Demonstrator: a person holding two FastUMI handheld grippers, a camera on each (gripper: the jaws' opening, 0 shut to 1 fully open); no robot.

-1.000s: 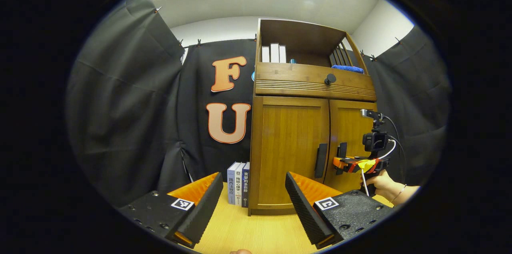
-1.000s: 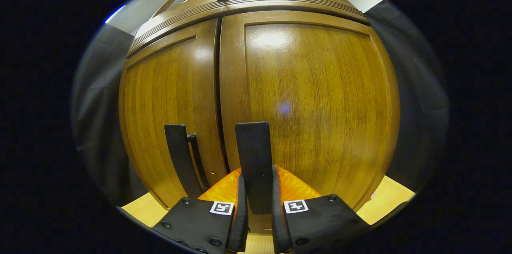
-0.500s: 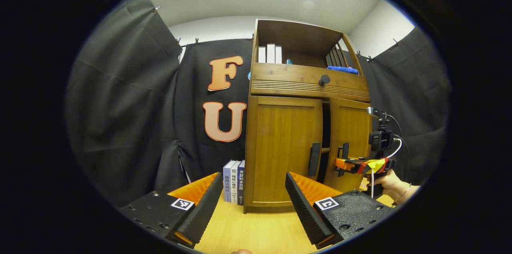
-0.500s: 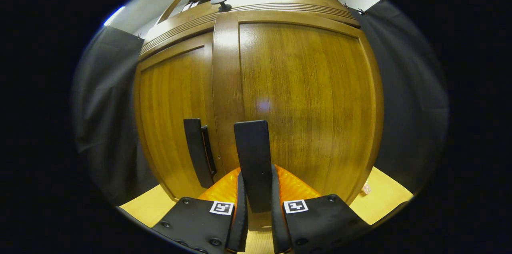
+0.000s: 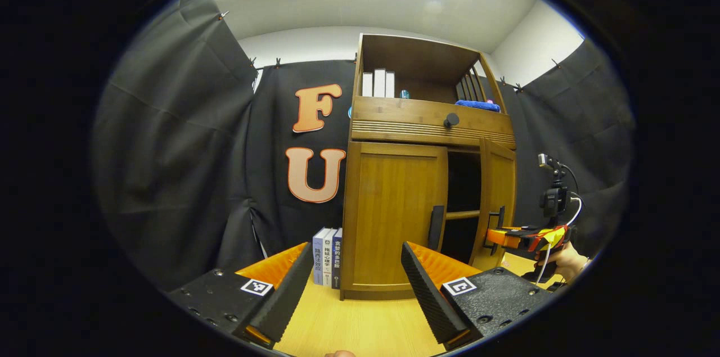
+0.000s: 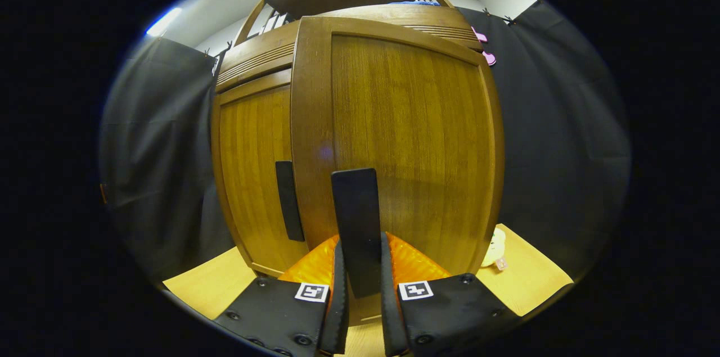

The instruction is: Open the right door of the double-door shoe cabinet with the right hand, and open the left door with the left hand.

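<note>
The wooden shoe cabinet [image 5: 394, 222] stands on the table ahead of me. Its left door [image 5: 391, 211] is closed, with a dark bar handle [image 5: 436, 227] near its inner edge. The right door [image 5: 499, 194] is swung partly outward, showing a dark interior and a shelf [image 5: 464, 214]. In the right gripper view, my right gripper [image 6: 363, 289] is shut on the right door's handle [image 6: 355, 222], in front of the door panel [image 6: 405, 132]. From the left gripper view, that right gripper [image 5: 490, 232] and a hand [image 5: 565, 261] show at the door. My left gripper [image 5: 354, 289] hangs open, well short of the cabinet.
Several books [image 5: 329, 256] stand on the table [image 5: 360, 323] against the cabinet's left side. Above the doors is a drawer with a round knob [image 5: 451, 120], then an open shelf with white books [image 5: 378, 82] and a blue cloth [image 5: 477, 104]. A small toy [image 6: 495, 247] lies right of the cabinet.
The right door has swung from closed to partly open, pulled by the right gripper, which moved outward to the right. The left gripper stayed open and kept roughly its place.
</note>
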